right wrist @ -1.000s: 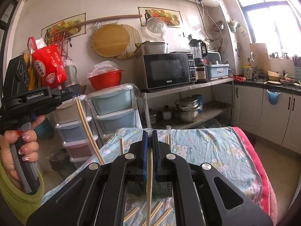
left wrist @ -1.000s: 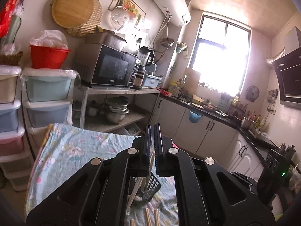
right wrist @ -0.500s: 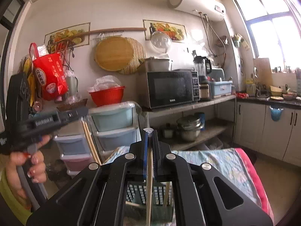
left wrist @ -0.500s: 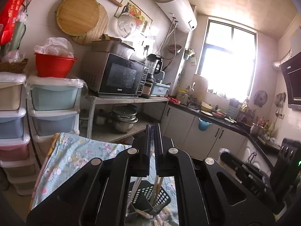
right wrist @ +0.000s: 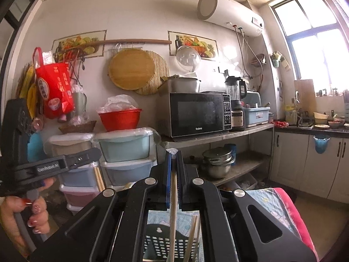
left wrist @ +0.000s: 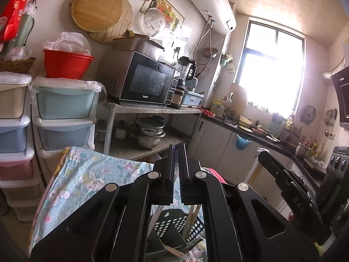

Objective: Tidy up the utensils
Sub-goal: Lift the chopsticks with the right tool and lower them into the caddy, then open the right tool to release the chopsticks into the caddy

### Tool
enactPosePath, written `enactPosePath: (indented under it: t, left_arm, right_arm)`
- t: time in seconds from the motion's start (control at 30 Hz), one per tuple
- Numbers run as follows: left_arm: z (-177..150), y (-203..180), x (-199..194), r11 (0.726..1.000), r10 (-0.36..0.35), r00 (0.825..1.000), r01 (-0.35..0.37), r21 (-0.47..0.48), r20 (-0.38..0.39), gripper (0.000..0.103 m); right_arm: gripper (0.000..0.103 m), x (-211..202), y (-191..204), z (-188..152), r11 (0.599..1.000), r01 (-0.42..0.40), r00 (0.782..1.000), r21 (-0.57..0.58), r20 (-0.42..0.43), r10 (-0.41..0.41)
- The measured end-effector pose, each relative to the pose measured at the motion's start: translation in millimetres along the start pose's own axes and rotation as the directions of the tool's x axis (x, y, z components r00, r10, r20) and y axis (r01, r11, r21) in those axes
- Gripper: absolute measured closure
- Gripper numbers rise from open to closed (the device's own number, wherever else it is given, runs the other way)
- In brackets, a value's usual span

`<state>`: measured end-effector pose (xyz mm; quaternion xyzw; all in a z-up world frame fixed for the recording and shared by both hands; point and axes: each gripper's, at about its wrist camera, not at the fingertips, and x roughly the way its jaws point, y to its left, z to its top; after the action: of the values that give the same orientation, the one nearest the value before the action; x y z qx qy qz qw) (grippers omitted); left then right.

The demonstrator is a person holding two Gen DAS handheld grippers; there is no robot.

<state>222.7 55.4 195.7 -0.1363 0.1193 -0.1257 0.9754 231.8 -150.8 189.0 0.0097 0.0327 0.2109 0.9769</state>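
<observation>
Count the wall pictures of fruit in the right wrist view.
2: one fruit picture hangs upper left behind the red bag; the other fruit picture hangs above the microwave. More may be hidden.

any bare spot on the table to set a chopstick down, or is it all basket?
Bare room: the patterned cloth left of the black basket, toward the storage drawers. A narrower strip by the pink edge on the right. Crowded: the basket itself, chopsticks standing in it, both grippers above.

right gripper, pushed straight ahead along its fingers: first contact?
Probably the steel rack under the microwave. The right gripper, shut on a chopstick, points level at its shelf edge, with nothing visibly between. Depth is unclear.
</observation>
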Motion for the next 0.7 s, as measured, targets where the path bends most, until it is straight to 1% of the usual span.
enactPosePath:
  t: [0.13,0.33,0.43,0.7]
  left_arm:
    - [-8,0,7,1.0,-0.011,1.0,0.011,-0.008,-0.011,0.101]
    - [-20,-5,15,1.0,-0.013,0.999,0.013,0.013,-0.03,0.101]
    - [-24,-5,19,1.0,-0.013,0.999,0.014,0.019,-0.039,0.101]
    - [-38,-1,27,1.0,-0.021,0.997,0.021,-0.001,-0.072,0.101]
  right_arm:
    - [0.098,11,-3,-10,1.0,0.016,1.0,0.004,0.004,-0.016]
    - [0.098,27,-9,-24,0.999,0.034,0.999,0.027,-0.017,-0.034]
    - [0.098,30,-10,-30,0.999,0.038,0.999,0.031,-0.018,-0.038]
    - [0.098,37,-18,-50,0.996,0.05,0.998,0.072,-0.046,-0.047]
